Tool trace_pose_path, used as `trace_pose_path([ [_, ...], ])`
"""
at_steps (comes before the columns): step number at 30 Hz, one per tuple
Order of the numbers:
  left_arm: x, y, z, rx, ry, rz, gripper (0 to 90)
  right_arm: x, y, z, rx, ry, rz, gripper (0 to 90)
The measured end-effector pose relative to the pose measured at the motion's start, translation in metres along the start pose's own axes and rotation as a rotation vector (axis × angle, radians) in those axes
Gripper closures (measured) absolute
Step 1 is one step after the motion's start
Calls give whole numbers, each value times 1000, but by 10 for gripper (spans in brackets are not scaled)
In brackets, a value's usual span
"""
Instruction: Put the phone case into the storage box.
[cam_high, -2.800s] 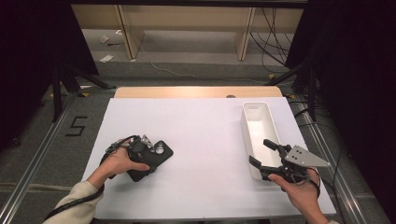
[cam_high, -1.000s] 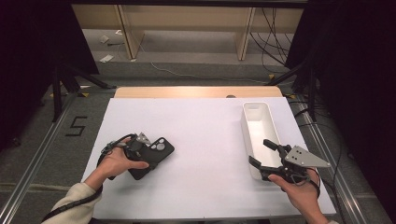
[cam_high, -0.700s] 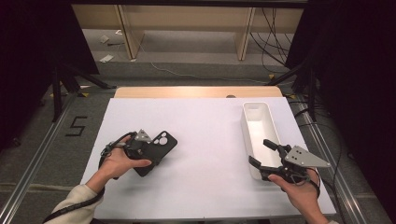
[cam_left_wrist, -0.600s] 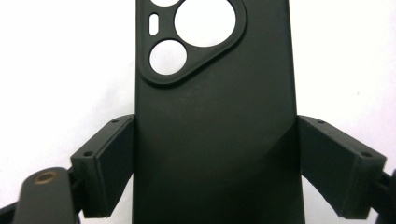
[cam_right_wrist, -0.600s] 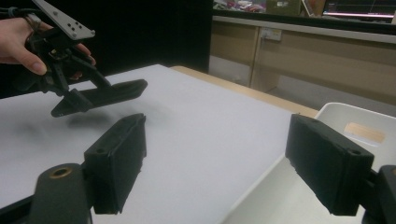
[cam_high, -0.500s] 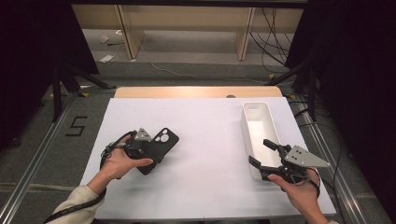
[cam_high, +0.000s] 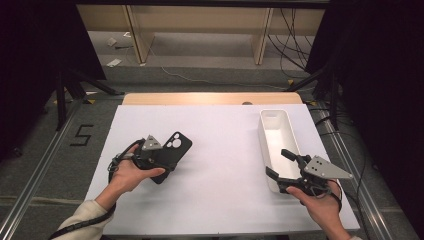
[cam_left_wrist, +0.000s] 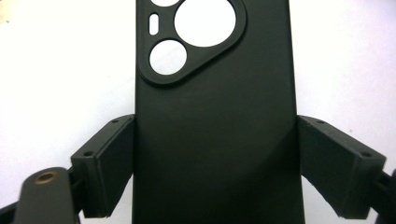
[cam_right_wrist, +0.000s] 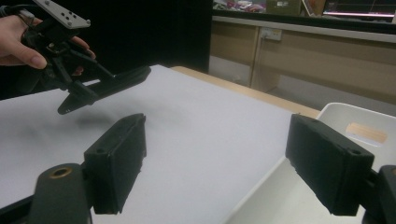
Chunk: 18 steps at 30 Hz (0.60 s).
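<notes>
Both grippers show in the high view: the left gripper (cam_high: 159, 161) at lower left of centre, the right gripper (cam_high: 282, 167) at lower right, each in a hand coming up from the bottom edge. Its jaws set wide, the left gripper is clamped on a black phone case (cam_high: 171, 152), pads pressed against the case's two long edges. From above, the case looks as if it could be lying on the white table (cam_high: 220, 145). From the right gripper view, the case (cam_right_wrist: 105, 86) is seen at upper left hanging clear of the surface, tilted, with a soft shadow beneath. Seen along the left gripper, the camera cut-outs (cam_left_wrist: 189, 35) fill the top centre. Nothing sits between the right gripper's spread jaws, which straddle the near wall of a white bin (cam_high: 268, 150).
</notes>
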<state>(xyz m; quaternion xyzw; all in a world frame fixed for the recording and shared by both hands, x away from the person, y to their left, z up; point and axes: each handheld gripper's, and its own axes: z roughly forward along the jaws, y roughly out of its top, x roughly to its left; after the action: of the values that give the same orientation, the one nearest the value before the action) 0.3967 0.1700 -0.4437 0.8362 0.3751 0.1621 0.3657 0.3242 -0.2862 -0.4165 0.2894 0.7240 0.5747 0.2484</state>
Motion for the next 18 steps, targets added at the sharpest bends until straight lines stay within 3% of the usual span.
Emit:
trace_pose_path([
  [18, -7, 2, -4, -93, 22, -22, 152, 1, -1, 3, 5, 4, 0, 210],
])
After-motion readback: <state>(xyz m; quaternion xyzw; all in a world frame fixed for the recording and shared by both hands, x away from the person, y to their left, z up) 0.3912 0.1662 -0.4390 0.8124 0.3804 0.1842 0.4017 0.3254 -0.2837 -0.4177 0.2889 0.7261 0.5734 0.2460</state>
